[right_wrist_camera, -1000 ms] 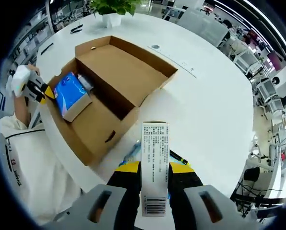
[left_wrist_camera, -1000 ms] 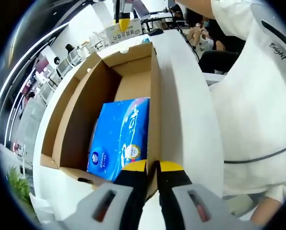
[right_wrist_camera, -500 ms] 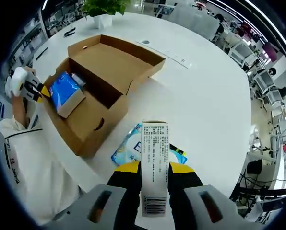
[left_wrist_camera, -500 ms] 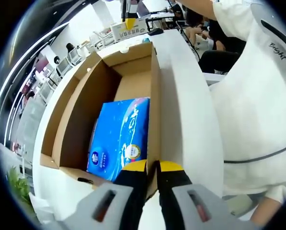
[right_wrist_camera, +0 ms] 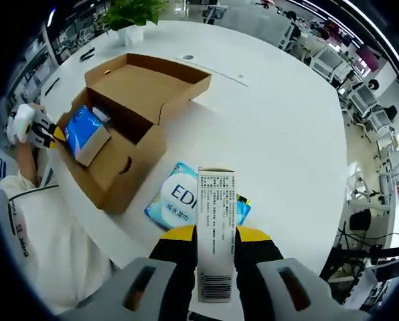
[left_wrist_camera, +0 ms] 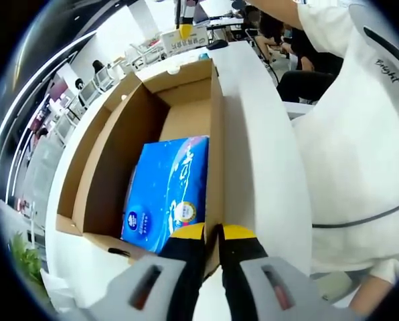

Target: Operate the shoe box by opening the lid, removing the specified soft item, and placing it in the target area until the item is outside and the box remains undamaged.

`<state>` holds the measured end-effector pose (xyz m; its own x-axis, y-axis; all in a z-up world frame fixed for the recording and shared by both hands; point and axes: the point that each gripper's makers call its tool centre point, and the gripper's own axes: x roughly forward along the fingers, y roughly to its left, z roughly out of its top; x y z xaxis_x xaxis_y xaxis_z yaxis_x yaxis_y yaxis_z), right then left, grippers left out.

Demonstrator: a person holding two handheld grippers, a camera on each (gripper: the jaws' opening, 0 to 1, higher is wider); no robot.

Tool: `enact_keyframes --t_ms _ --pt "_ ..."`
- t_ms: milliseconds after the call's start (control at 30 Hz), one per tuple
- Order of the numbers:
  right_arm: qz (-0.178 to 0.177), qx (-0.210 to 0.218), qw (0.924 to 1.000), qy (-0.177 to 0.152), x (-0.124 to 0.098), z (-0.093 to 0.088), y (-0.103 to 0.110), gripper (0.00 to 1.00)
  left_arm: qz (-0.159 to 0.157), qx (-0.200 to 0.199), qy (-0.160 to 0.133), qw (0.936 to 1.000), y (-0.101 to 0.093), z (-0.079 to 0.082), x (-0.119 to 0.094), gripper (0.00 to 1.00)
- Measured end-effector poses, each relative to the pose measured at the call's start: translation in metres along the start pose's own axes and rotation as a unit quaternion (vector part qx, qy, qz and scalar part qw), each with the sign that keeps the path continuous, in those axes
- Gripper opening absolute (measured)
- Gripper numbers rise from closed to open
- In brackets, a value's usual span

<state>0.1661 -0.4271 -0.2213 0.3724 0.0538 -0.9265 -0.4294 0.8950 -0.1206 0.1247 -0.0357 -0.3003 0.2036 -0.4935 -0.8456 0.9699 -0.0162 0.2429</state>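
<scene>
Left claw (left_wrist_camera: 211, 234) pinches open shoe box (left_wrist_camera: 216, 134) wall; blue pack (left_wrist_camera: 166, 190) inside.

The left hand-held gripper (left_wrist_camera: 211, 234) has its yellow-tipped jaws closed on the near wall of the shoe box (left_wrist_camera: 216, 134). The right hand-held gripper (right_wrist_camera: 215, 235) is clamped on a small white carton (right_wrist_camera: 215, 227), held upright between its jaws. The person's white sleeve (left_wrist_camera: 347, 134) lies alongside.
</scene>
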Motion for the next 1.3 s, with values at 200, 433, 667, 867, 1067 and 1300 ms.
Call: enact_keyframes --t_ms 200,433,667,867,1067,1300 --pt "-0.026 0.018 0.9995 0.008 0.003 -0.014 -0.019 0.20 0.000 0.000 0.000 1.0000 0.000 0.000 0.000 0.07" --pt "-0.039 0.042 0.9981 0.022 0.013 -0.031 -0.031 0.20 0.000 -0.001 0.000 1.0000 0.000 0.000 0.000 0.07" --pt "-0.045 0.056 0.9967 0.039 0.021 -0.047 -0.043 0.20 0.001 -0.001 -0.002 1.0000 0.000 0.000 0.000 0.07" --pt "-0.032 0.092 0.9941 0.047 0.030 -0.058 -0.054 0.20 0.002 -0.001 -0.002 1.0000 0.000 0.000 0.000 0.07" --pt "0.008 0.163 0.9859 0.039 0.035 -0.066 -0.046 0.20 0.003 -0.001 -0.004 1.0000 0.000 0.000 0.000 0.07" --pt "-0.033 0.186 0.9814 0.031 0.040 -0.072 -0.056 0.20 0.003 -0.002 -0.004 1.0000 0.000 0.000 0.000 0.07"
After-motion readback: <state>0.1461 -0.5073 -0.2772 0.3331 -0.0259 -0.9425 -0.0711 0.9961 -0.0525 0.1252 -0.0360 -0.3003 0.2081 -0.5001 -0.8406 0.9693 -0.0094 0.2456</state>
